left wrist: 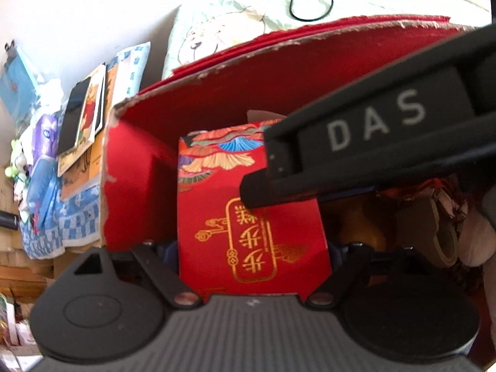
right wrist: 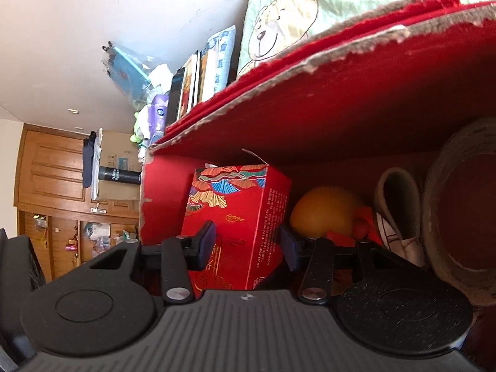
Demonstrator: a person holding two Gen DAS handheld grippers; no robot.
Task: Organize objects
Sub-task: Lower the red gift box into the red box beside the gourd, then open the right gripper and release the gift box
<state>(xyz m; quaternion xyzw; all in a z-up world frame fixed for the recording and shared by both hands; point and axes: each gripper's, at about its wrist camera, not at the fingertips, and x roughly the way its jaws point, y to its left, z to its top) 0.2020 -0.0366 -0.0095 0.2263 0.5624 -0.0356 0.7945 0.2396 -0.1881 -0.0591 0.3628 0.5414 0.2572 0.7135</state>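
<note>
The red gift box (right wrist: 235, 217) stands mid-frame inside the torn red carton (right wrist: 356, 93), and my right gripper (right wrist: 248, 248) has its jaws closed against both its sides. My left gripper (left wrist: 252, 248) also straddles it, though I cannot tell whether those jaws grip. An orange fruit (right wrist: 325, 210) lies just right of the box.

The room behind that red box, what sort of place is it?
Probably a bedroom at home. A pillow printed with a cartoon bear lies on pale bedding, books are stacked beside it, and a wooden cabinet stands against the wall.
</note>
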